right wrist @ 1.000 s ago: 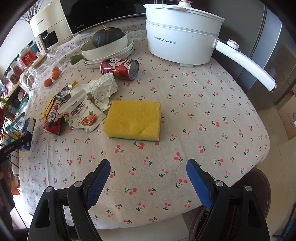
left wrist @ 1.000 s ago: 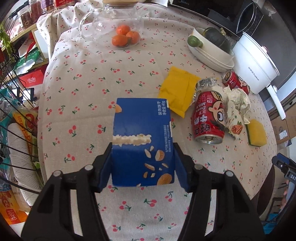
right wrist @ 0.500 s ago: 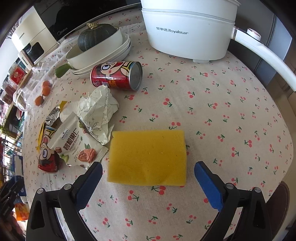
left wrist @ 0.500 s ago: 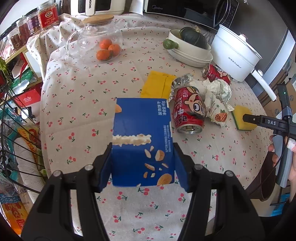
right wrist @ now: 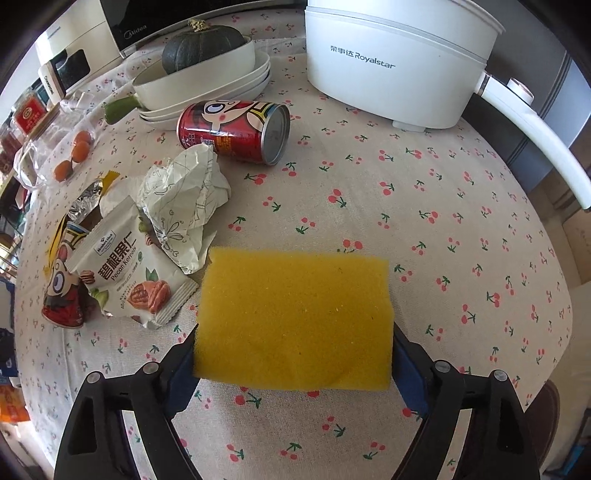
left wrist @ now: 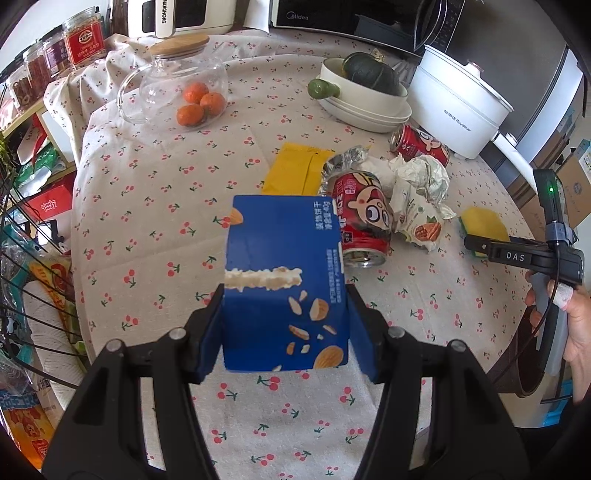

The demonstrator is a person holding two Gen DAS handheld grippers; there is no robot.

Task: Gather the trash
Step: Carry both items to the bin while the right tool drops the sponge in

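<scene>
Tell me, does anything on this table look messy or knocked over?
Yes. Two red cans lie tipped on their sides, with a crumpled paper and a nut packet strewn between them, beside the clean dishes.

A round table carries a cherry-print tablecloth (right wrist: 424, 177). At its far edge stands a white Royalstar electric pot (right wrist: 391, 62) with a long white handle. To the pot's left, a stack of white dishes (right wrist: 207, 92) holds a dark green pumpkin (right wrist: 201, 48). A glass jar (left wrist: 173, 88) with a wooden lid contains three small oranges (left wrist: 199, 103). Behind the table are a Midea microwave (left wrist: 351, 18) and red-labelled storage jars (left wrist: 81, 42). A black wire rack (left wrist: 22, 277) stands beside the table.
</scene>
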